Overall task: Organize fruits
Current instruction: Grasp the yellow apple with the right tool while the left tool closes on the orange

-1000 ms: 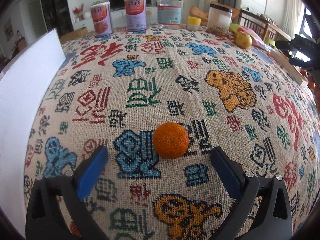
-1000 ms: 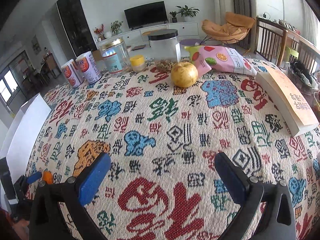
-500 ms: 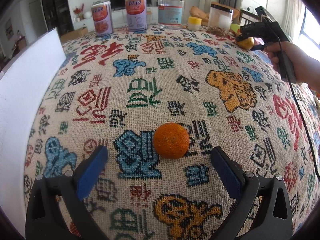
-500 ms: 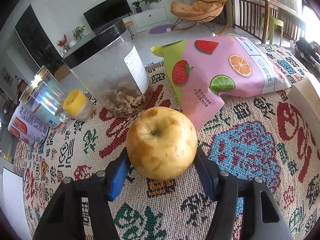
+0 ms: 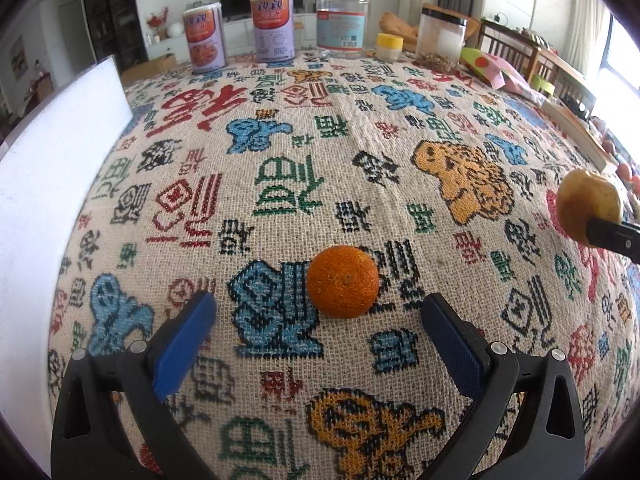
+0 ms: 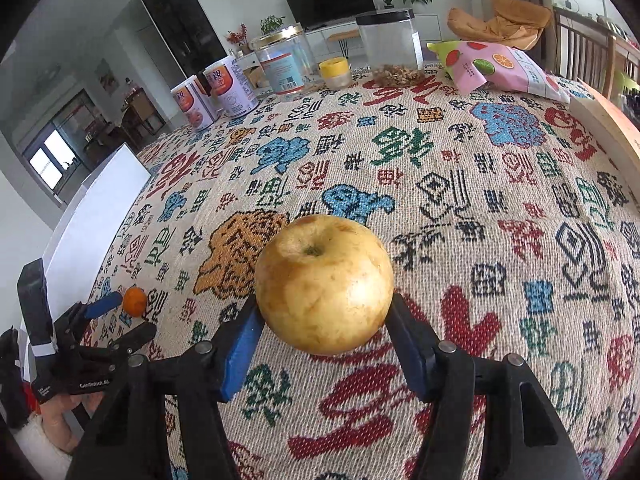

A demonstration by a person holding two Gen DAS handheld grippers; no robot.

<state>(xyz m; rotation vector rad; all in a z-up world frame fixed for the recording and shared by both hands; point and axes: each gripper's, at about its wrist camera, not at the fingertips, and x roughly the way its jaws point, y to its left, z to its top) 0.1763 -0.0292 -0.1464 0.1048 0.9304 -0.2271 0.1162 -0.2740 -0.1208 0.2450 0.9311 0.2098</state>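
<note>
A small orange (image 5: 343, 281) lies on the patterned tablecloth just ahead of my left gripper (image 5: 316, 328), which is open with the orange a little beyond its blue pads; it also shows in the right wrist view (image 6: 134, 301). My right gripper (image 6: 324, 330) is shut on a yellow apple (image 6: 324, 283) and holds it above the cloth. The apple shows at the right edge of the left wrist view (image 5: 588, 206). The left gripper appears at lower left of the right wrist view (image 6: 120, 316).
A white board (image 5: 48, 184) stands along the table's left side. At the far edge stand two purple cans (image 5: 238, 32), a clear jar (image 5: 342, 24), a yellow-lidded pot (image 5: 389, 46), a nut jar (image 6: 390, 46) and a pink fruit bag (image 6: 496, 68). A wooden box (image 6: 612, 128) lies right.
My right gripper has lifted the apple from the far edge and carried it back toward the table's middle. The left gripper and the orange have not moved.
</note>
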